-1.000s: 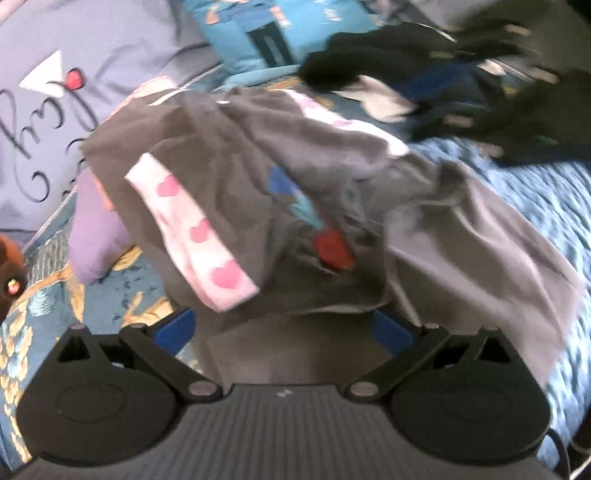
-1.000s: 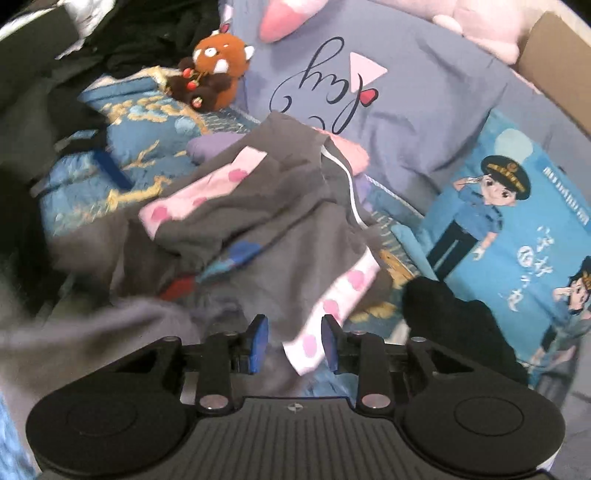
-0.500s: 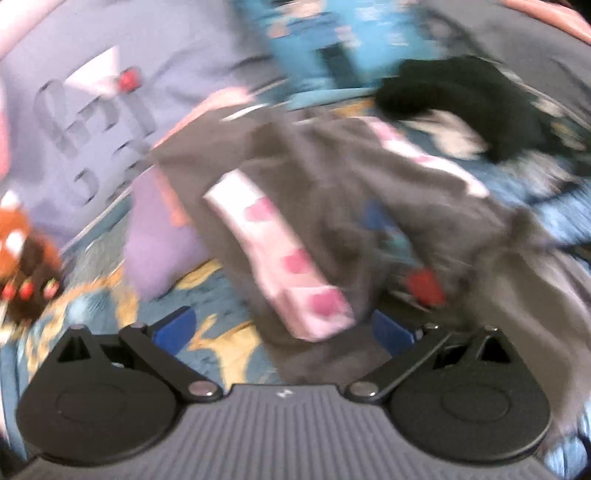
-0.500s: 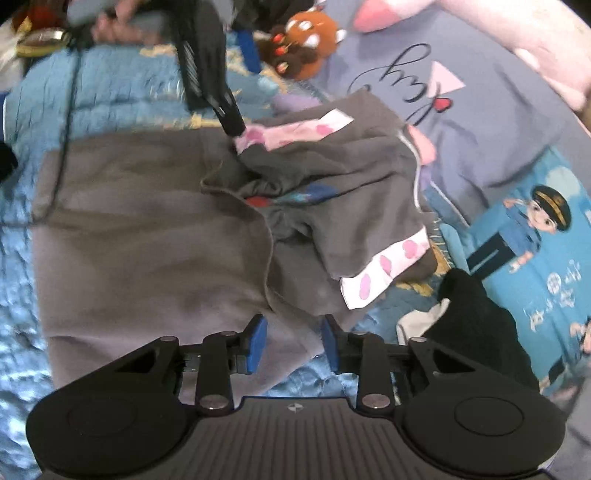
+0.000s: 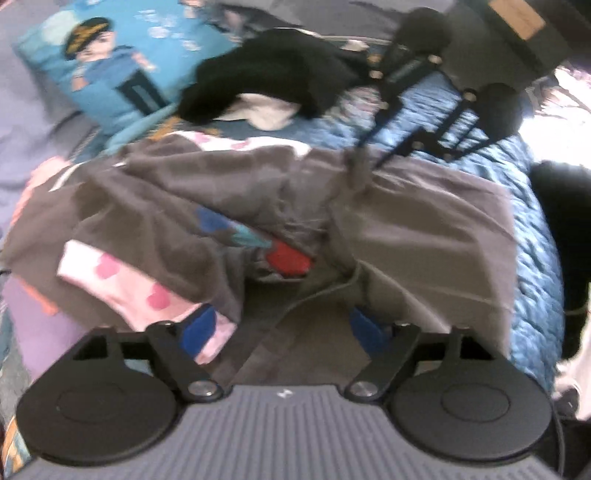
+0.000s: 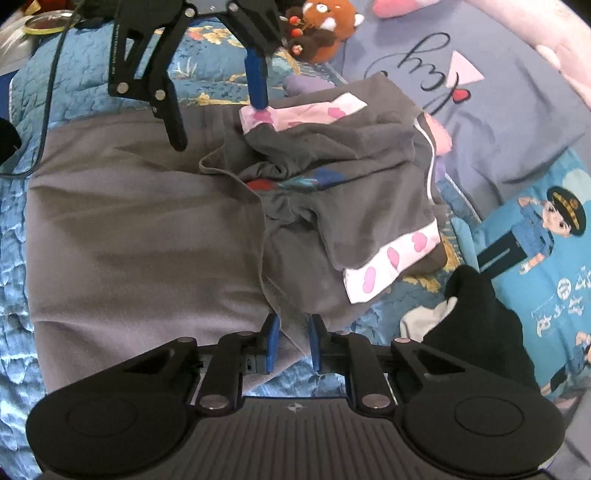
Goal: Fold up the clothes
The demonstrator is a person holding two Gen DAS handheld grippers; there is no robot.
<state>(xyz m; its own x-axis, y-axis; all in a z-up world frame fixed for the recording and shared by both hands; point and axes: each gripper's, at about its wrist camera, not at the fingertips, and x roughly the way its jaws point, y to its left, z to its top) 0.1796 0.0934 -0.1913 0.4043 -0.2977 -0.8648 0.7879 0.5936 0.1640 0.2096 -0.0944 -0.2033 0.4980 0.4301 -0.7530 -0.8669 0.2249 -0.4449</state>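
Both tongs work a grey garment spread on a blue quilted bedspread.

From the left wrist camera, the left gripper stands with its blue pads wide apart, grey cloth and a pink cuff with darker pink hearts lying between them; nothing is pinched. This blurred view alone shows the right gripper from outside, at the garment's far edge, where a peak of grey cloth rises to its tips, apparently pinched. A red and blue print shows in the bunched folds. Beyond lie a black garment over something white and a blue cushion with a uniformed cartoon figure.

From the right wrist camera, the right gripper's pads are narrow, clamped on the garment's near hem. Only here is the flat grey panel plain to see, smooth at left, crumpled toward the right. The left gripper comes in from the top, one blue finger touching the far pink cuff. A second heart-printed cuff lies nearer. Behind sit a plush red panda and a lilac pillow with script lettering.
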